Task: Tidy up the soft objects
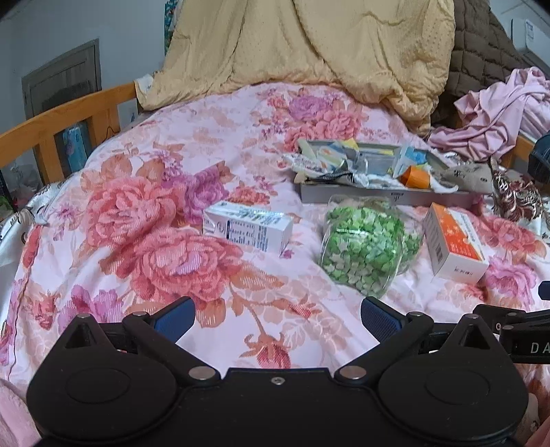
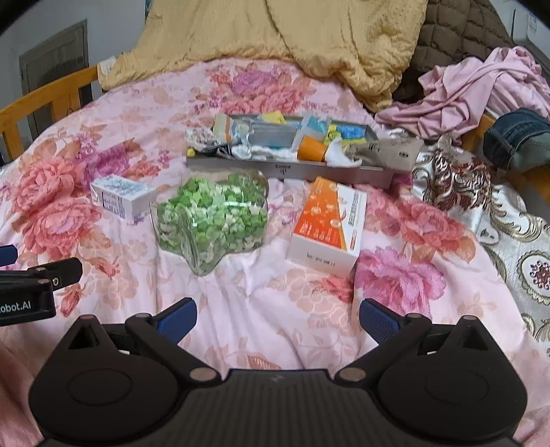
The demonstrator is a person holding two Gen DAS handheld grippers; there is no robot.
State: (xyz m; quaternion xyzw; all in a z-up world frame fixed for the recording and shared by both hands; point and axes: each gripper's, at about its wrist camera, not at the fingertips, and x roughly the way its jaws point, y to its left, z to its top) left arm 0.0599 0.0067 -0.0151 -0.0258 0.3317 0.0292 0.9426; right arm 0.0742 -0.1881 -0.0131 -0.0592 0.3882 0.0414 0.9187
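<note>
Green star-filled bag (image 2: 211, 220) lies on bed ahead | left-forward of my right claw (image 2: 277, 319), right-forward of left claw (image 1: 277, 318) | right nearer, I judge | both claws spread, empty

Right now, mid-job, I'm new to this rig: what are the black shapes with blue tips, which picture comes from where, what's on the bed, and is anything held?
The black shapes are two hand-held grippers, one in each of a person's hands; the blue tips are their finger pads. Each picture comes from a fisheye camera on one gripper, looking forward along its fingers.

In the left wrist view the left gripper is open and holds nothing. In the right wrist view the right gripper is also open and holds nothing.

On the floral bedspread lie a small white carton, a clear star-shaped container of green pieces, an orange and white box, and behind them a grey tray full of mixed items. A yellow quilt and pink clothes are piled farther back.
</note>
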